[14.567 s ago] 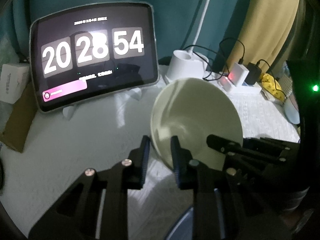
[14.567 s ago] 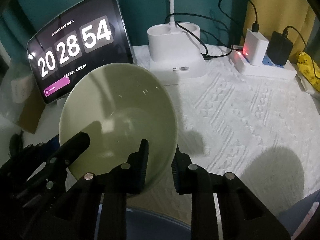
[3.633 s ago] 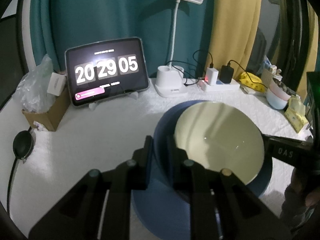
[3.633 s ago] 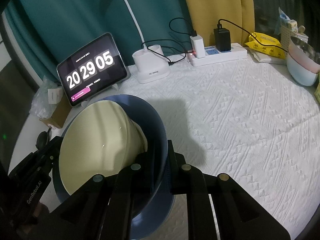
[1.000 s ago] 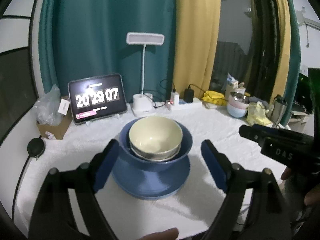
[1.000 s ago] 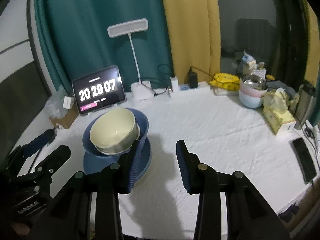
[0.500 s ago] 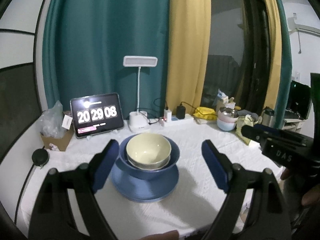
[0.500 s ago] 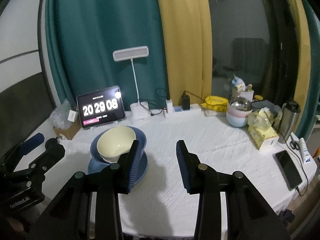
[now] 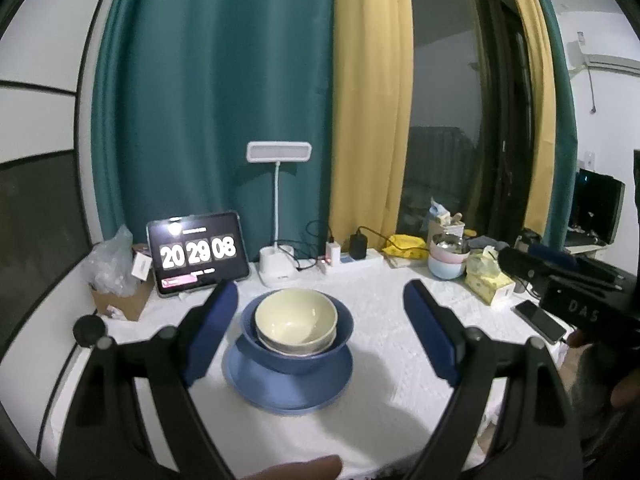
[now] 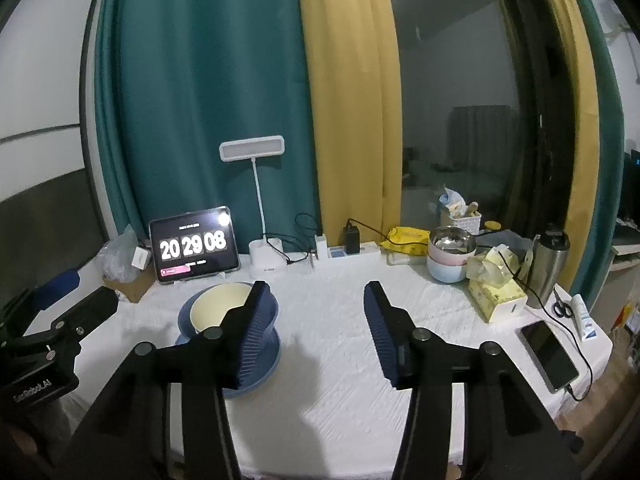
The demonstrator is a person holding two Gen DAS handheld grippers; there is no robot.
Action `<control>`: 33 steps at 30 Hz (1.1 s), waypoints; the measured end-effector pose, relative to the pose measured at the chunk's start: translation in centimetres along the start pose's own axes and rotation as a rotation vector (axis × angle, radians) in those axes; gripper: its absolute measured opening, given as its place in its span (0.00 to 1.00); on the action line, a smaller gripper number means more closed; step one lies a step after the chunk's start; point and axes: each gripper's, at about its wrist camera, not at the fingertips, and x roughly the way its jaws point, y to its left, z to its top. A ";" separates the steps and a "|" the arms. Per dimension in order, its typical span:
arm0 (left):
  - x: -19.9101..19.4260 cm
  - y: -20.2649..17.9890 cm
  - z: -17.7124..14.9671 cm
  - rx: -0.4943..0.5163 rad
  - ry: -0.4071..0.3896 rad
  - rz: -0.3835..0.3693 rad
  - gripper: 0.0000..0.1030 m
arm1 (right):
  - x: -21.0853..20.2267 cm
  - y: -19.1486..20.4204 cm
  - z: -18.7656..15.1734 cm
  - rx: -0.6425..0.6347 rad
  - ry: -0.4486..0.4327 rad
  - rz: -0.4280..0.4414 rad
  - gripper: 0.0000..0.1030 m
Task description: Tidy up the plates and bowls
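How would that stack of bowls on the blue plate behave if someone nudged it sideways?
Probably stiff and breakable. The cream bowl sits askew in the blue bowl, so it might rattle. The blue plate might drag on the textured white cloth rather than slide.

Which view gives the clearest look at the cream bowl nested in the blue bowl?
The left wrist view: the cream bowl sits centred and unobstructed between the open jaws, inside the blue bowl. In the right wrist view, the near jaw hides part of it.

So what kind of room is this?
Probably a room in someone's home, at night: a table by curtains and a dark window, with a desk lamp, a tablet clock and stacked bowls.
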 end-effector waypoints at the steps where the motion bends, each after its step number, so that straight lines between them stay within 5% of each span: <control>1: -0.1 0.0 0.1 0.004 -0.005 0.004 0.83 | -0.1 0.0 0.0 -0.001 -0.004 -0.002 0.55; 33: -4.3 0.2 3.1 0.012 -0.153 0.041 0.84 | -4.6 0.8 2.9 -0.039 -0.111 -0.019 0.58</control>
